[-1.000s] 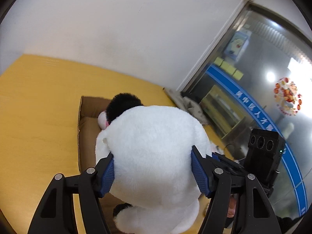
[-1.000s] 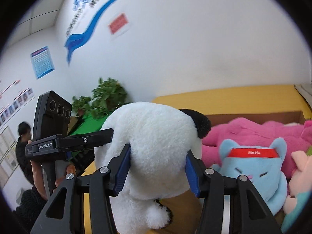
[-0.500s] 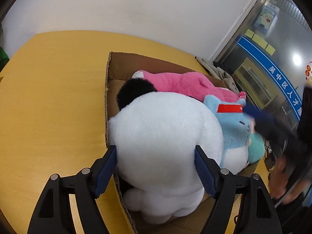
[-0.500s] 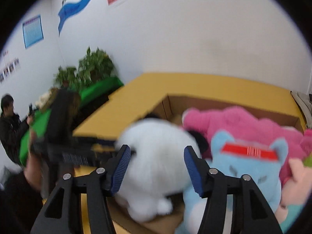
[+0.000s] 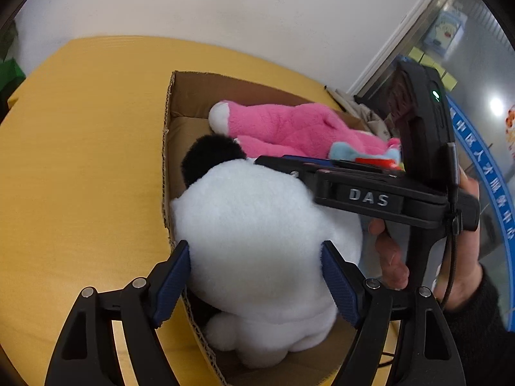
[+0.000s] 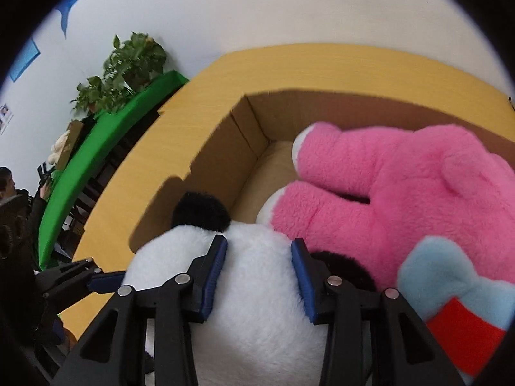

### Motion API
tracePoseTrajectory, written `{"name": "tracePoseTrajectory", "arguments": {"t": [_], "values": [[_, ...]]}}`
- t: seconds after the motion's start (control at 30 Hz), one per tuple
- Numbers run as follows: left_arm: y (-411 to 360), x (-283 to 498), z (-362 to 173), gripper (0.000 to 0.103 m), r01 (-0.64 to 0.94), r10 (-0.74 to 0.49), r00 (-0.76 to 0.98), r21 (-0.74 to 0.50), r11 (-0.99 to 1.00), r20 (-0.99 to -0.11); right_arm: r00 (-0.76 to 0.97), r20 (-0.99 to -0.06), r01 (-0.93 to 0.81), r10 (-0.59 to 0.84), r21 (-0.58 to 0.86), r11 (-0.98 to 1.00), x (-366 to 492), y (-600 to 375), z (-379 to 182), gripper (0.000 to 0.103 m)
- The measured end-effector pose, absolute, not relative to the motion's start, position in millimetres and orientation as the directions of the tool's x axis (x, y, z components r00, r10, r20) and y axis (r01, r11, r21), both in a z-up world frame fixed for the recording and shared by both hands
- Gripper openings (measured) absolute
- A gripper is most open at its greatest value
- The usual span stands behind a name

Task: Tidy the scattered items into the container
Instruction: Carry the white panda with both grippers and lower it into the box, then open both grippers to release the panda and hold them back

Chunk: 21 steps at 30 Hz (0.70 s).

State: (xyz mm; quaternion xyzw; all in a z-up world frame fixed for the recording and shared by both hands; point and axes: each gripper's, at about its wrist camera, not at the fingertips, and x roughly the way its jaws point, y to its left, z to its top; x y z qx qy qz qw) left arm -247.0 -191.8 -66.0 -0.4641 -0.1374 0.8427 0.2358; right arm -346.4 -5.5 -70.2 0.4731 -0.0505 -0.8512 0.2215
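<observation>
The letters "DAS" stand in raised grey type on the black body of the right tool (image 5: 289, 169). The blue band (image 5: 482, 173) on the glass wall carries white characters, too blurred to read.

Three plush toys (image 5: 260, 251), one cardboard box (image 5: 199, 83), two grippers (image 5: 254, 273), one table (image 5: 80, 160)

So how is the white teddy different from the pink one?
The white plush has black ears; the pink plush is pink with white paw tips. The white plush sits at the near corner of the box; the pink plush lies stretched along the far side. Both grippers flank the white plush; nothing touches the pink plush. Both are fluffy toys inside the same box.
</observation>
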Motion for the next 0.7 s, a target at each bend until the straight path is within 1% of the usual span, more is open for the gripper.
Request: {"name": "tracePoseTrajectory", "arguments": {"t": [0.03,0.1,0.13,0.17,0.2,0.23,0.3,0.4,0.47,0.53,0.67,0.7], "values": [[-195,-240,-59,0.085,-0.255,0.514,-0.48,-0.448,-0.857,-0.711,-0.487,-0.767,0.328,-0.418,0.283,-0.901,-335,-3,-61,0.045],[-199,-217,-39,0.086,-0.225,0.475,-0.547,-0.425,-0.877,-0.69,-0.564,-0.699,0.364,-0.439,0.267,-0.892,-300,5,-35,0.061],[-202,-201,-26,0.091,-0.231,0.486,-0.579,-0.44,-0.868,-0.654,-0.599,-0.65,0.394,-0.468,0.27,-0.879,-274,12,-19,0.075],[-203,-187,-15,0.097,-0.234,0.495,-0.612,-0.456,-0.858,-0.617,-0.623,-0.611,0.418,-0.488,0.267,-0.868,-259,13,-8,0.079],[-204,-168,-2,0.103,-0.231,0.489,-0.66,-0.466,-0.854,-0.57,-0.647,-0.577,0.439,-0.499,0.253,-0.862,-237,19,0,0.079],[-202,-154,7,0.103,-0.223,0.473,-0.693,-0.462,-0.858,-0.543,-0.668,-0.552,0.456,-0.5,0.227,-0.86,-214,24,7,0.081],[-189,-129,21,0.103,-0.205,0.424,-0.744,-0.427,-0.881,-0.517,-0.694,-0.554,0.456,-0.46,0.157,-0.876,-175,34,9,0.083],[-166,-109,24,0.103,-0.166,0.349,-0.776,-0.362,-0.917,-0.526,-0.741,-0.596,0.358,-0.309,0.038,-0.933,-140,49,3,0.083],[-150,-101,18,0.103,-0.141,0.319,-0.774,-0.342,-0.929,-0.547,-0.765,-0.609,0.241,-0.211,0.033,-0.97,-121,76,0,0.083],[-134,-94,13,0.103,-0.136,0.31,-0.757,-0.326,-0.936,-0.575,-0.767,-0.615,0.178,-0.185,0.074,-0.981,-101,96,-1,0.083],[-102,-77,8,0.103,-0.17,0.294,-0.756,-0.258,-0.951,-0.585,-0.777,-0.623,0.102,-0.089,0.015,-0.995,-78,115,-1,0.083],[-96,-73,8,0.103,-0.178,0.29,-0.758,-0.241,-0.954,-0.584,-0.775,-0.626,0.086,-0.08,0.02,-0.996,-75,120,-3,0.083]]}}
